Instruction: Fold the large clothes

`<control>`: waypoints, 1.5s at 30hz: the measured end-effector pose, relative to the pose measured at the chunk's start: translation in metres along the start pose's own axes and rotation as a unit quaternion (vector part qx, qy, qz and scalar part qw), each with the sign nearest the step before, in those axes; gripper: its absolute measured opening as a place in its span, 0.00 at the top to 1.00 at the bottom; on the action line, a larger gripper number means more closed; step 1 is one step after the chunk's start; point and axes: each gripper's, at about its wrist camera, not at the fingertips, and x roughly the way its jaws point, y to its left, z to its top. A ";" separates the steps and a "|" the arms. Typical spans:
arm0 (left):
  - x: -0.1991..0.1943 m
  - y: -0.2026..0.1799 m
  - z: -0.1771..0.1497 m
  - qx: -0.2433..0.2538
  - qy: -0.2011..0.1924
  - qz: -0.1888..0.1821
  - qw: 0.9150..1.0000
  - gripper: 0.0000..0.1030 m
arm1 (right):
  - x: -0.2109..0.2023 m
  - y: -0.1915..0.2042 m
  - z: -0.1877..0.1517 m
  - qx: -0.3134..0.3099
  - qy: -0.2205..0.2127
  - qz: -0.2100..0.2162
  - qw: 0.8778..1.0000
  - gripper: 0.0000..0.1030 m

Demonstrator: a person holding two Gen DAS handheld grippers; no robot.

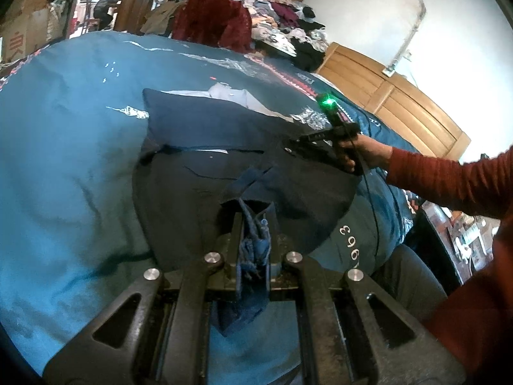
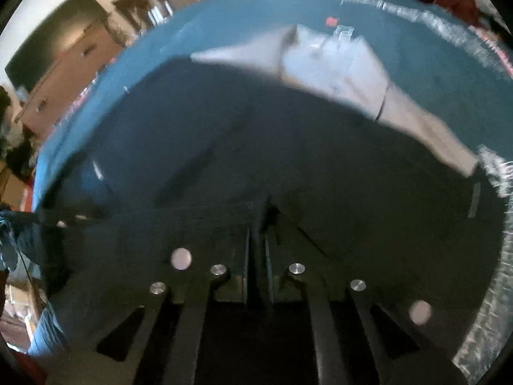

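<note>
Dark navy garment (image 1: pixel 205 173) lies on the blue bedspread (image 1: pixel 70 134), ahead of both tools. Left hand-held gripper (image 1: pixel 255 224) clamped on its near hem. Right hand-held gripper (image 2: pixel 256 240) pinched on the garment's far-side edge; view blurred.

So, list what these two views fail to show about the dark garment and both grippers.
- Right gripper: the right wrist view is motion-blurred and dark; a pinch on the dark garment cannot be confirmed.
- Left wrist view: the left gripper, shut on bunched cloth, hides the near hem.
- The grey lining is partly covered by the dark cloth, so the garment type stays unclear.
</note>
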 end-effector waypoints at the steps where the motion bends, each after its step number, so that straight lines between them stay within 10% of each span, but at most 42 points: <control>1: -0.002 0.000 0.005 -0.004 -0.004 -0.001 1.000 0.92 | -0.020 0.003 -0.001 0.000 -0.031 0.003 1.000 0.90; 10: 0.046 0.022 0.169 0.037 -0.037 0.065 0.996 0.94 | -0.159 -0.083 -0.012 0.111 -0.212 -0.013 0.971 0.91; 15: 0.169 0.081 0.232 0.005 0.037 0.110 0.993 0.93 | -0.127 -0.167 -0.029 0.196 -0.198 -0.026 0.960 0.91; 21: 0.300 0.147 0.221 0.001 0.157 0.196 0.968 0.92 | -0.053 -0.212 -0.050 0.241 -0.137 -0.032 0.960 0.90; 28: 0.304 0.147 0.234 0.059 0.163 0.254 0.952 0.92 | -0.056 -0.217 -0.061 0.244 -0.153 -0.031 0.957 0.90; 33: 0.227 0.147 0.218 0.037 0.104 0.261 0.959 0.92 | -0.053 -0.211 -0.059 0.239 -0.119 -0.047 0.963 0.84; 38: 0.167 0.112 0.152 0.060 0.118 0.194 0.972 0.88 | -0.087 -0.178 -0.073 0.233 -0.129 -0.050 0.963 0.55; 41: 0.157 0.128 0.088 0.047 0.175 0.220 0.959 0.84 | -0.096 -0.141 -0.102 0.220 -0.113 -0.044 0.968 0.55; 45: 0.119 0.138 0.077 0.007 0.127 0.268 0.955 0.97 | -0.093 -0.103 -0.147 0.218 -0.074 -0.093 0.969 0.54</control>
